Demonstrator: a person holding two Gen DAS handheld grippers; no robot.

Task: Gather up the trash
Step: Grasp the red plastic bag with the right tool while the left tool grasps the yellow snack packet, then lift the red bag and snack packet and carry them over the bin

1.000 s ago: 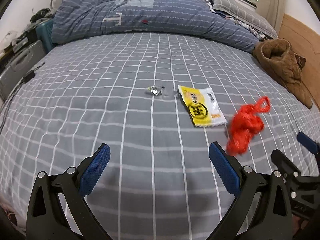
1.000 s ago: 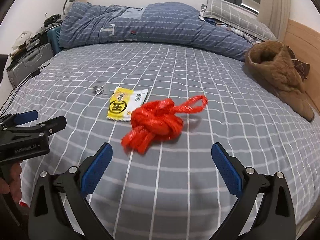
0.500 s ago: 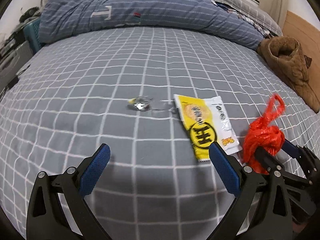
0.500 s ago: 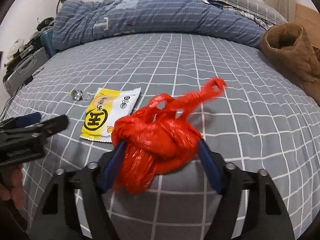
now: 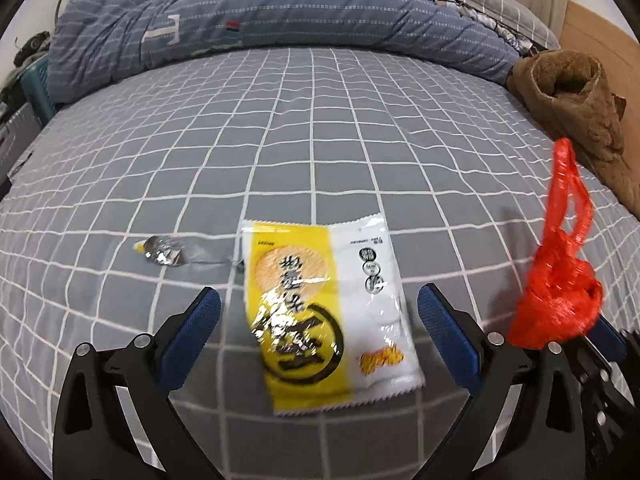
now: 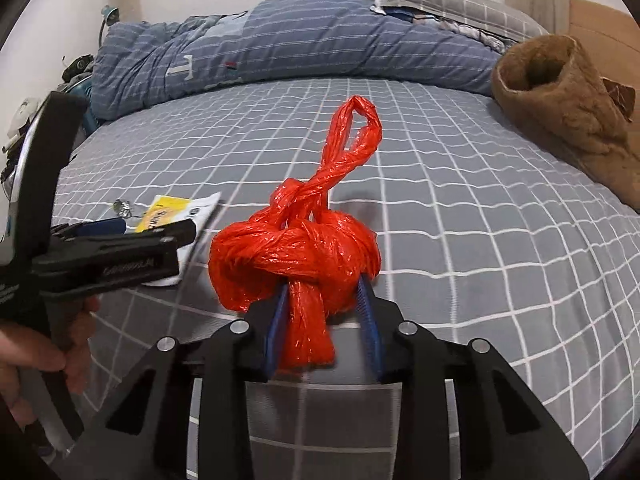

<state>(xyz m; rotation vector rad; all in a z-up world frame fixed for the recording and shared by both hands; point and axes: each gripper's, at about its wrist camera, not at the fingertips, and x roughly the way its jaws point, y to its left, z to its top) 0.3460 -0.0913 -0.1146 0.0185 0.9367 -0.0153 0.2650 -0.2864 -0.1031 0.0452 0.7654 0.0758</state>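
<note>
The right tool [image 6: 324, 320] is clamping the knotted red plastic bag [image 6: 294, 256]; its jaws have just been closing, and the bag is squeezed between them, over the bed [image 6: 480, 240]. This bag looks light, soft and crinkly, so it is giving way under the pads; I judge the thick knot is the safest place to hold, because the thin loop on top could slide out.

The left tool [image 5: 316, 320] is standing wide apart, with nothing pressed, and the yellow and white snack wrapper [image 5: 324, 308] is lying flat on the bed between its fingers. The wrapper seems thin, glossy and slippery, so pinching one edge is probably better. A small crumpled foil piece [image 5: 164, 254] is lying just beside the wrapper.
</note>
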